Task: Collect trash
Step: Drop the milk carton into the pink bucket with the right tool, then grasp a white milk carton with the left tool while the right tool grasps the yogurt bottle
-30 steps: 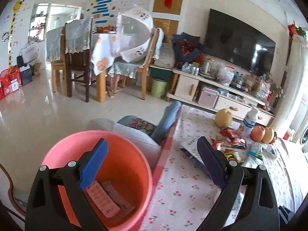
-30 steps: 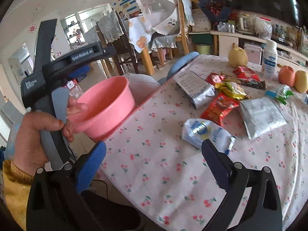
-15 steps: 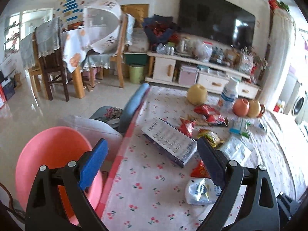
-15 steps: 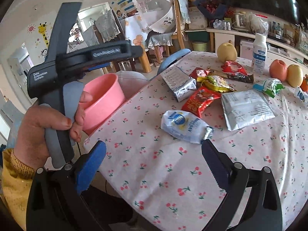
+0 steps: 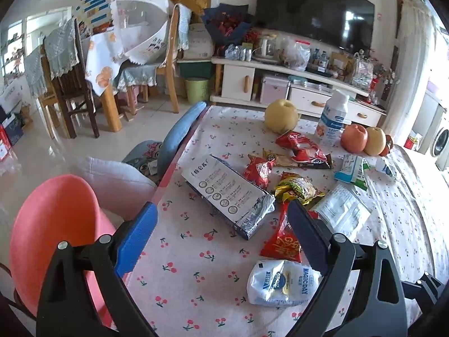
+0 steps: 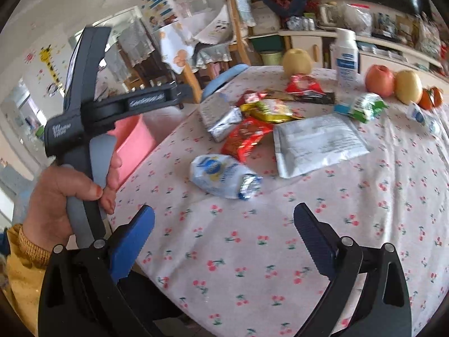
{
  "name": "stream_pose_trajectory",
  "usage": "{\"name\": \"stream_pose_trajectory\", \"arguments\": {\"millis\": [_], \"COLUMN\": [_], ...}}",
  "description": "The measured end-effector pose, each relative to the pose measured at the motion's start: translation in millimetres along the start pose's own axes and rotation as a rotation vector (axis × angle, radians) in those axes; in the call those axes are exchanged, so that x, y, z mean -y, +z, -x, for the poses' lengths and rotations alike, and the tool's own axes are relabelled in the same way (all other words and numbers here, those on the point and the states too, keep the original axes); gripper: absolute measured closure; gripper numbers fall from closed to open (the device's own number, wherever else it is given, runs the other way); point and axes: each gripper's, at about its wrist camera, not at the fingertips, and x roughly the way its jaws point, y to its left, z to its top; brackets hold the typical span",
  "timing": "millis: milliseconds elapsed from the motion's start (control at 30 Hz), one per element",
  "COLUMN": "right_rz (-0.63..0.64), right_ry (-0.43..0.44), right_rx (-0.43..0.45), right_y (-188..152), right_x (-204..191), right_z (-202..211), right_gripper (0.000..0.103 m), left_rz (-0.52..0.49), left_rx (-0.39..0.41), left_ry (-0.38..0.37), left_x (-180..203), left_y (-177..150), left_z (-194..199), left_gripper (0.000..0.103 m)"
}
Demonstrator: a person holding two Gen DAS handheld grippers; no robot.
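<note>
Several empty wrappers lie on the cherry-print tablecloth (image 5: 196, 280). A crumpled white-and-blue bag (image 5: 280, 283) (image 6: 221, 175) lies nearest, beside a red packet (image 5: 280, 243) (image 6: 244, 137), a silver-ended box pack (image 5: 227, 193), a yellow wrapper (image 5: 297, 189) and a flat white pouch (image 6: 317, 143). A pink bin (image 5: 53, 224) (image 6: 134, 143) stands beside the table's left edge. My left gripper (image 5: 221, 230) is open and empty above the table edge. My right gripper (image 6: 224, 230) is open and empty, short of the white-and-blue bag.
A pear (image 5: 280, 115), a white bottle (image 5: 334, 118), an apple (image 5: 354, 138) and more fruit stand at the table's far side. A blue chair back (image 5: 179, 132) and a cushion (image 5: 118, 185) are by the left edge. A green bin (image 5: 197, 90) stands by the TV cabinet.
My left gripper has swung right from over the pink bin to over the table. My right gripper has moved closer to the wrappers. Both stay open.
</note>
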Motion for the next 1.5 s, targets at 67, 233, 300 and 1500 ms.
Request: {"name": "stream_pose_trajectory", "arguments": {"millis": [67,233,300,1500], "right_rz": [-0.032,-0.089,-0.095,-0.325], "right_ry": [-0.005,-0.040,-0.064,-0.460], "right_rx": [0.014,0.041,0.046,0.076], "right_y": [3.4,11.1,14.9,67.7], "right_x": [13.8,46.5,56.1,305.8], "right_z": [5.6,16.1,19.4,9.4], "right_gripper": [0.005,0.005,0.005,0.005], "left_rz": [0.026,0.121,0.164,0.240], "left_rx": [-0.013,-0.075,-0.104,-0.294], "left_ry": [-0.005,-0.025,-0.023,0.055], "left_x": [0.2,-0.3,-1.6,0.0], "left_y": [1.3,5.6,6.8,16.4], "left_z": [-3.8,-21.2,-30.1,-127.8], "left_gripper": [0.009,0.009,0.009,0.044]}}
